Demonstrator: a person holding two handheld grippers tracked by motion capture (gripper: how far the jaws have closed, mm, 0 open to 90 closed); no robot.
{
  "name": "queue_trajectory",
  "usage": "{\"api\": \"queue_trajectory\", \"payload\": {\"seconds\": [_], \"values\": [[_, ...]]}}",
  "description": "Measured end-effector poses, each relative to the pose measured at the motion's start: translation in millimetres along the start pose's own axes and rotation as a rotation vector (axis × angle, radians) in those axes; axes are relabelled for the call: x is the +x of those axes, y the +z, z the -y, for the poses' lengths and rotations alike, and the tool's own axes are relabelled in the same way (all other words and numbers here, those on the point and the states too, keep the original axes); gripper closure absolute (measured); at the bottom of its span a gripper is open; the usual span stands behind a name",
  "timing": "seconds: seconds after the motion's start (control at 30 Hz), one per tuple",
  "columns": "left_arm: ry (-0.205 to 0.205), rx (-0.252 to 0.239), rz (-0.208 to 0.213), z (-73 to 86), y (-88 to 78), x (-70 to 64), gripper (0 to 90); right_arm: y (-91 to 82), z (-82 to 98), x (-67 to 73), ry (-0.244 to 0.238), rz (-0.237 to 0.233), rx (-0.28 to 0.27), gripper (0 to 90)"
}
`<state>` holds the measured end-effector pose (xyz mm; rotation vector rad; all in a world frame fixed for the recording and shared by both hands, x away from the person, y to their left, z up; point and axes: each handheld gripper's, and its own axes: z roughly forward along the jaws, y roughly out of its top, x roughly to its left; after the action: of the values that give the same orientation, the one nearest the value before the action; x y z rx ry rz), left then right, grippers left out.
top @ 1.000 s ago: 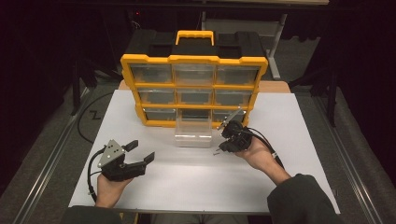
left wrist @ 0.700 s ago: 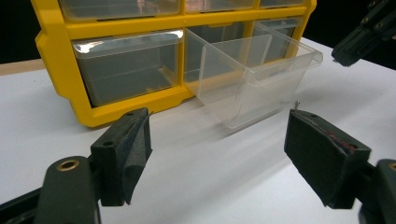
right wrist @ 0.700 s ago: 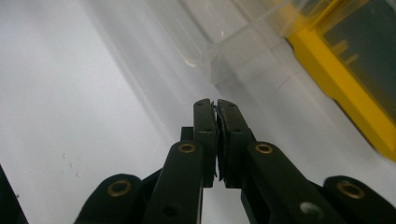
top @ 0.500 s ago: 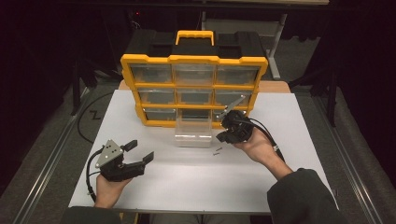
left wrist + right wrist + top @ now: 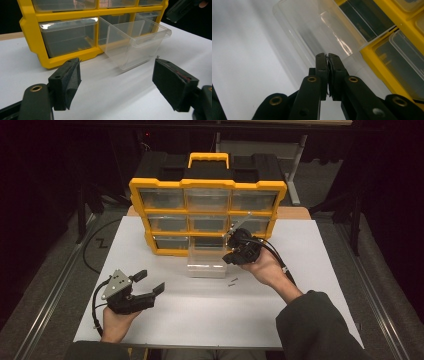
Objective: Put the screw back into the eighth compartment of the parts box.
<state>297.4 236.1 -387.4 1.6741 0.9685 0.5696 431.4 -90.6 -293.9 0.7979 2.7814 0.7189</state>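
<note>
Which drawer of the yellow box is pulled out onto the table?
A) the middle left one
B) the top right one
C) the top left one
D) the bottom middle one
D: the clear drawer sticks out from the bottom middle slot of the yellow organizer; the other drawers sit flush.

a dim, dark room surrounds the white table [image 5: 310,320], with grey floor [image 5: 50,265] either side.

small dark bits [image 5: 232,282] on the table [image 5: 310,270] too tiny to identify.
</note>
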Motion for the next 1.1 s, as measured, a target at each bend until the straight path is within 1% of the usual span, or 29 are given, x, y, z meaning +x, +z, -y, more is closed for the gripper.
{"api": "queue_trajectory", "payload": {"seconds": [0.13,0.27,0.3,0.43,0.47,0.53,0.57,0.67,0.73,0.77,0.8,0.87,0.9,0.93,1.0,1.03,1.07,1.1], "values": [[-0.001,-0.003,0.002,0.0,-0.3,-0.1,23.1,6.1,-6.3,-2.3,0.016,0.001,0.010,89.5],[-0.004,-0.001,0.002,0.0,0.4,-0.2,23.1,11.0,-9.6,-2.2,0.007,0.008,0.015,89.5],[-0.003,0.000,0.002,0.0,0.5,-0.3,23.1,14.7,-11.8,-2.1,0.009,0.015,0.017,89.5],[-0.001,-0.001,0.002,0.0,-0.4,0.1,23.1,18.8,-15.0,-1.9,0.008,0.012,0.019,89.5],[0.000,0.001,0.001,0.0,-0.4,0.4,23.1,19.8,-16.1,-1.6,0.009,0.004,0.024,89.4],[0.001,0.002,0.001,0.1,-0.2,0.4,23.1,22.0,-17.6,-0.3,0.003,0.013,0.033,89.4],[0.000,0.002,0.002,0.0,-0.2,0.4,23.1,24.0,-18.6,0.0,-0.001,0.005,0.035,89.2],[0.000,0.004,0.001,0.0,-0.1,0.7,23.1,26.6,-19.4,-0.6,0.002,0.005,0.044,88.7],[0.000,0.003,0.001,0.0,-0.3,0.7,23.1,27.1,-19.6,-0.7,0.006,0.004,0.049,88.7],[0.000,0.002,0.001,0.0,-0.4,0.6,23.1,27.5,-19.6,-0.3,0.013,0.010,0.048,85.9],[0.000,0.001,0.001,0.0,-0.4,0.6,23.1,27.3,-19.5,-0.2,0.005,0.013,0.042,84.8],[-0.001,0.002,0.001,0.1,-0.4,0.8,23.1,26.5,-19.5,0.6,0.005,0.015,0.040,84.4],[-0.001,0.002,0.001,0.0,-0.3,0.8,23.1,25.3,-19.6,1.7,0.007,0.016,0.036,83.8],[0.000,0.003,0.001,0.0,-0.2,0.7,23.1,24.0,-19.6,1.6,-0.001,0.018,0.033,83.5],[0.001,0.003,0.002,0.0,-0.1,0.5,23.1,19.7,-18.6,1.5,0.010,0.020,0.024,83.1],[0.001,0.002,0.001,0.0,-0.3,0.5,23.2,19.0,-17.6,0.4,0.012,0.014,0.013,82.8],[-0.001,0.001,0.001,0.0,-0.5,0.6,23.2,19.0,-17.6,0.4,0.012,0.014,0.013,82.8],[-0.003,-0.002,0.001,0.0,-0.6,0.7,23.2,17.3,-16.9,0.1,0.014,0.023,0.014,82.1]]}}
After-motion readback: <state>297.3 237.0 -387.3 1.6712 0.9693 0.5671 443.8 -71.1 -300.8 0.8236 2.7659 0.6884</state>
